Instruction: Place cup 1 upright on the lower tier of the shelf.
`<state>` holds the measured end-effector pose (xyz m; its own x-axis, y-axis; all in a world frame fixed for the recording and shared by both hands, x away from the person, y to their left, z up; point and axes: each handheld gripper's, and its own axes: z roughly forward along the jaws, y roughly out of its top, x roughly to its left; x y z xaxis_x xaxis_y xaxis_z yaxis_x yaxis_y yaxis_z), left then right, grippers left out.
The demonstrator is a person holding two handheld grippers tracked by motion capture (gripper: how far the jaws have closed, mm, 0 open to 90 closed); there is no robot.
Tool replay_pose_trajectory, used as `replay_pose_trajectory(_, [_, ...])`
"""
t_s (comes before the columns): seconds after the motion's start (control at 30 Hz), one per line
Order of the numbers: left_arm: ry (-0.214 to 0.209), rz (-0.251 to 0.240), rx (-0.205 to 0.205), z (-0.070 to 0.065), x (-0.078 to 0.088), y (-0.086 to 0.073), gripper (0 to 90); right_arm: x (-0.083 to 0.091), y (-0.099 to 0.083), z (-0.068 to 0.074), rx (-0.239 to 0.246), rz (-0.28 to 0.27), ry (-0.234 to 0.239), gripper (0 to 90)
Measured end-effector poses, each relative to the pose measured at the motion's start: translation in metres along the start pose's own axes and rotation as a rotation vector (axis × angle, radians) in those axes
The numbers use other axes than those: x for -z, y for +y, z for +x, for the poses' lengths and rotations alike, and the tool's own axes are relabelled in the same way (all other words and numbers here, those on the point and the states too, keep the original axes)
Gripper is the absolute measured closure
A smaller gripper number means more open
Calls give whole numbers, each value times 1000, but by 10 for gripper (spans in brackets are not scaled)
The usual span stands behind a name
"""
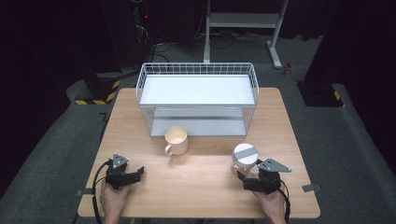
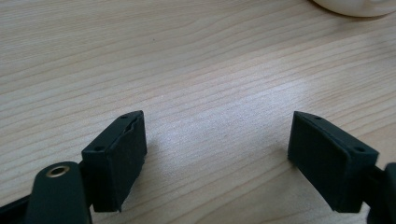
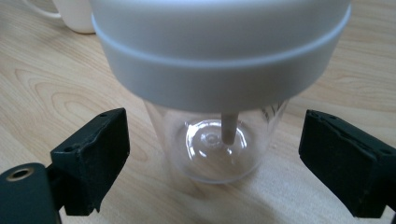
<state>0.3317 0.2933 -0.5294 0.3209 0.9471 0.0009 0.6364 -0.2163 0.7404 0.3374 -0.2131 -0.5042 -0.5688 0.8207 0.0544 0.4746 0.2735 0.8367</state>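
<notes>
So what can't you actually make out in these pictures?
- Cup, right gripper view: top cut off by the upper edge; its wide white lid hides the upper body.
- Mug, left gripper view: cut off by the top edge.
- Rack, high view: lower shelf's back hidden under the upper shelf.

Light wooden surface [image 1: 201, 186] on grey carpeted floor [image 1: 355, 140]. Room beyond dark. White metal stand frame [image 1: 243, 21] at far side, cables [image 1: 163, 46] beside it. Yellow-black hazard tape [image 1: 95, 100] on floor, left and right.
</notes>
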Motion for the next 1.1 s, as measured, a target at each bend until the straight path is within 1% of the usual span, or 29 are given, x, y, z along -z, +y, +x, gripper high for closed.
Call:
replay_pose_trajectory(0.13, [0,0,0,0,0,0,200,-5,5,1,13,-4,-5,89])
replay_pose_trajectory(0.17, [0,1,1,0,0,0,200,-8,8,3,20,-10,2,88])
replay_pose_trajectory(0.2, [0,1,1,0,0,0,200,-9,9,4,26,-15,-3,89])
replay_pose_trajectory(0.27, [0,0,0,0,0,0,200,-11,12,5,24,-22,-1,89])
replay_pose_trajectory(0.3, [0,0,0,0,0,0,200,-12,13,6,21,-24,-8,89])
replay_pose_trajectory(0.33, [0,0,0,0,0,0,200,-13,14,6,27,-29,-11,89])
replay_pose_trajectory(0.4, [0,0,0,0,0,0,200,-14,15,6,20,-28,-11,89])
replay_pose_trajectory(0.43, [0,0,0,0,0,0,200,-16,17,6,29,-34,-18,90])
replay_pose_trajectory(0.53, [0,0,0,0,0,0,200,-17,17,6,30,-35,-29,91])
replay_pose_trajectory(0.63, [0,1,1,0,0,0,200,-19,17,6,35,-40,-53,129])
replay_pose_trajectory(0.67, [0,1,1,0,0,0,200,-19,17,6,35,-40,-53,129])
replay_pose_trajectory(0.7, [0,0,0,0,0,0,200,-18,17,7,44,-43,-51,160])
replay_pose_trajectory(0.73, [0,0,0,0,0,0,200,-18,17,7,44,-43,-51,160])
replay_pose_trajectory(0.77, [0,0,0,0,0,0,200,-18,16,8,58,-45,-55,180])
replay_pose_trajectory(1.1, [0,0,0,0,0,0,201,-18,15,6,60,-50,-41,186])
